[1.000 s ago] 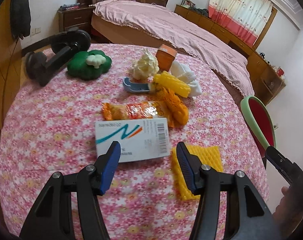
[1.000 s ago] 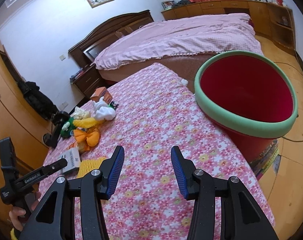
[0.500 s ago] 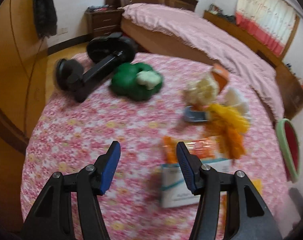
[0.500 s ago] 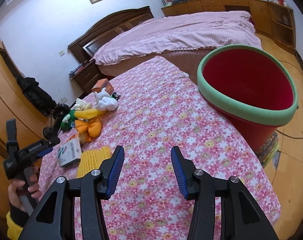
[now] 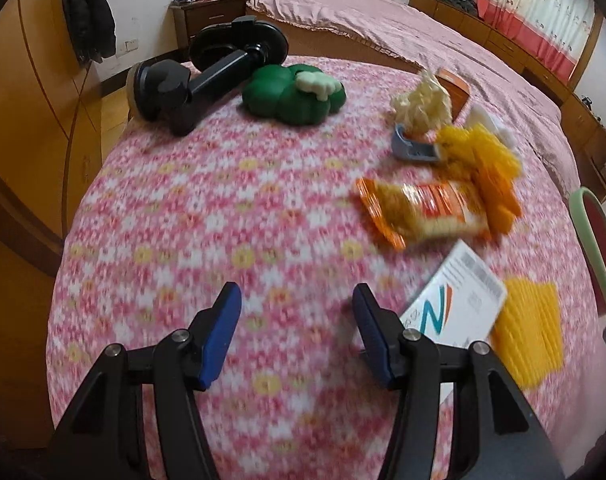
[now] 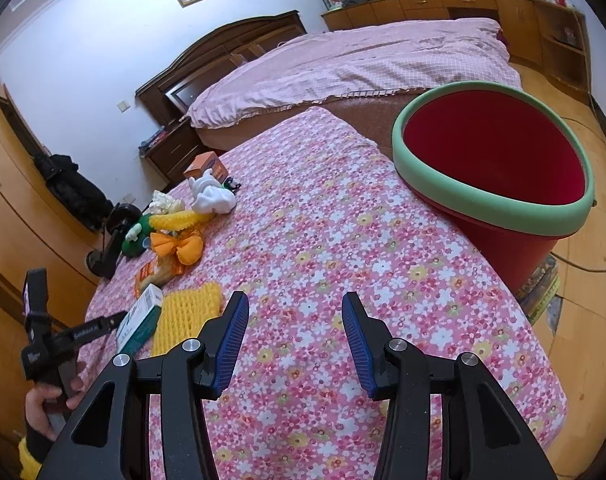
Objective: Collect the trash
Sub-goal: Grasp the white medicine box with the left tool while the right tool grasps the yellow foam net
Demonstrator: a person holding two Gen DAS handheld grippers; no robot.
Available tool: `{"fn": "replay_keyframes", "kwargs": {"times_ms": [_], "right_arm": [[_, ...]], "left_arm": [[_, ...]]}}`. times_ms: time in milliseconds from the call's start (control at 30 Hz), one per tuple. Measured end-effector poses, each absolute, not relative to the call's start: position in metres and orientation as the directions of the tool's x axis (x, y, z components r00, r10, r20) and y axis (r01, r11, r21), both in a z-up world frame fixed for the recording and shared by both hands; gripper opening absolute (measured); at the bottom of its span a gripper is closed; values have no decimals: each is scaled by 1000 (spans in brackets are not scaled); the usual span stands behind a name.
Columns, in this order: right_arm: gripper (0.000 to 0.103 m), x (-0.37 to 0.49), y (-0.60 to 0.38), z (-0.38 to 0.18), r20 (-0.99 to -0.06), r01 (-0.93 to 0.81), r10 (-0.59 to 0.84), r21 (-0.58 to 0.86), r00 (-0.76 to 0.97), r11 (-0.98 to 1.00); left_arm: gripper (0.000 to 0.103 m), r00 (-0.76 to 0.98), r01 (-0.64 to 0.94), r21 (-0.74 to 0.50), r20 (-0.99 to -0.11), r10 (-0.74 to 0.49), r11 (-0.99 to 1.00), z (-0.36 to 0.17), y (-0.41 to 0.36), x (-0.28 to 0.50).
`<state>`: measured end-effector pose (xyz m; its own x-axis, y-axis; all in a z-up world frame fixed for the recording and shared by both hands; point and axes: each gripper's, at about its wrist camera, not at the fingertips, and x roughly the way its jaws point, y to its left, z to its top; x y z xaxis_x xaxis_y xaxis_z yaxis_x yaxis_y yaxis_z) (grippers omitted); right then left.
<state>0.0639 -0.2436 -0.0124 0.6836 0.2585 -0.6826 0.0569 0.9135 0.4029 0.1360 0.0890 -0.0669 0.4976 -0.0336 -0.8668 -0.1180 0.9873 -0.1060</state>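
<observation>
Trash lies on the pink flowered tablecloth [image 5: 223, 220]: a white box with a teal stripe [image 5: 455, 300], an orange snack packet [image 5: 419, 208], a yellow foam net [image 5: 531, 332], orange and yellow foam wraps [image 5: 483, 152] and crumpled paper [image 5: 421, 98]. My left gripper [image 5: 297, 332] hovers open over bare cloth, the box just right of its right finger. My right gripper [image 6: 293, 340] stands open and empty over the cloth. The red bin with a green rim [image 6: 491, 152] stands beside the table's right edge. In the right wrist view, the box [image 6: 141, 320] and net [image 6: 187, 316] lie at the left.
A black stand with round bases [image 5: 207, 76] and a green plush toy [image 5: 293, 92] lie at the table's far side. An orange carton [image 5: 455, 88] and a blue-grey object [image 5: 415, 150] sit among the trash. A pink-covered bed [image 6: 343, 60] stands beyond. A hand [image 6: 43, 404] holds the left gripper's handle.
The left gripper has swung left and dropped closer to the cloth, so the box now lies to the right of its fingers. The right gripper has kept still.
</observation>
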Motion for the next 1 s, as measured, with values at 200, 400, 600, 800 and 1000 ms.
{"fn": "replay_keyframes", "kwargs": {"times_ms": [200, 400, 600, 800, 1000], "right_arm": [[50, 58, -243, -12, -679, 52, 261, 404, 686, 913], [50, 54, -243, -11, -677, 55, 259, 405, 689, 912], [50, 53, -243, -13, -678, 59, 258, 407, 688, 911], [50, 53, -243, -13, -684, 68, 248, 399, 686, 915], [50, 57, -239, -14, -694, 59, 252, 391, 675, 918]], "left_arm": [[58, 503, -81, -117, -862, -61, 990, -64, 76, 112], [58, 541, -34, -186, -829, -138, 982, -44, 66, 98], [58, 522, 80, -232, -819, -239, 970, -38, 37, 100], [58, 488, 137, -211, -836, -251, 968, -48, 15, 111], [58, 488, 109, -179, -847, -210, 978, -60, 13, 125]]}}
